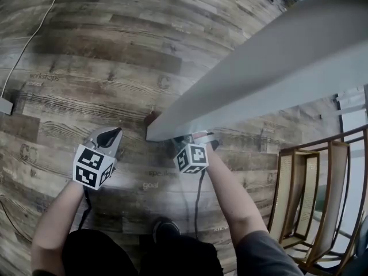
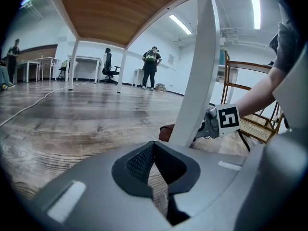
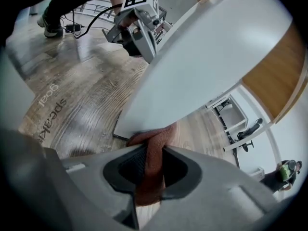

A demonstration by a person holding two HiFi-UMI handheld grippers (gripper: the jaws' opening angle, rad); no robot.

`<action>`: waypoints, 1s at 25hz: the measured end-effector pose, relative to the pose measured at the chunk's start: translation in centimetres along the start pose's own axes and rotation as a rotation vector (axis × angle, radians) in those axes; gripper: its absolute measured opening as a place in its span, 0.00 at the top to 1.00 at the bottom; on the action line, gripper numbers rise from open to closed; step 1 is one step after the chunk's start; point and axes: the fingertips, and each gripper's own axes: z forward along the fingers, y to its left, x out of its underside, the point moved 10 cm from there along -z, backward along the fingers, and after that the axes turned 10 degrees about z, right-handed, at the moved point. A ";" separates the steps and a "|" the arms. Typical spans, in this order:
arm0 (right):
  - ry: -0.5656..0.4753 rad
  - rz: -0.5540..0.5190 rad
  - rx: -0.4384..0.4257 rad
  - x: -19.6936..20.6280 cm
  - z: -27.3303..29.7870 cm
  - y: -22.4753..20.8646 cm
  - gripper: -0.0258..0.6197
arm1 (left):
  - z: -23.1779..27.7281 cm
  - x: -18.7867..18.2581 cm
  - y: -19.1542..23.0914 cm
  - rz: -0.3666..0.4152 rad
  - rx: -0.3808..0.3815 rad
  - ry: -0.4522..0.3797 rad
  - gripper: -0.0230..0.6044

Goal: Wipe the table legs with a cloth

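Two grippers, both low. Head view: left gripper (image 1: 111,135) waits beside the surface (image 1: 276,68); right gripper (image 1: 192,140) reaches under its corner. Left gripper view: fingers (image 2: 139,162) closed, empty, with the table leg (image 2: 197,81) ahead. Right gripper view: fingers clamp the cloth (image 3: 151,160) onto the leg's foot — evidently to wipe.

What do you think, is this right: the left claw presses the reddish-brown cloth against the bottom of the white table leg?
Not the left: the right claw presses the reddish-brown cloth against the bottom of the white table leg, as the right gripper view shows. The left claw holds nothing.
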 end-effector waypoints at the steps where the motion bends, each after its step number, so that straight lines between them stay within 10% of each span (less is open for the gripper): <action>1: 0.001 0.022 0.005 0.0 0.0 0.0 0.86 | 0.0 0.0 0.0 -0.002 0.003 0.000 0.93; 18: -0.072 0.597 0.445 -2.2 -14.2 -4.7 0.86 | -5.7 -8.1 3.0 -0.006 -0.038 -0.210 0.93; 25: -0.195 0.842 0.655 -3.4 -23.8 -8.5 0.86 | -11.8 -17.6 3.9 0.152 -0.078 -0.355 0.93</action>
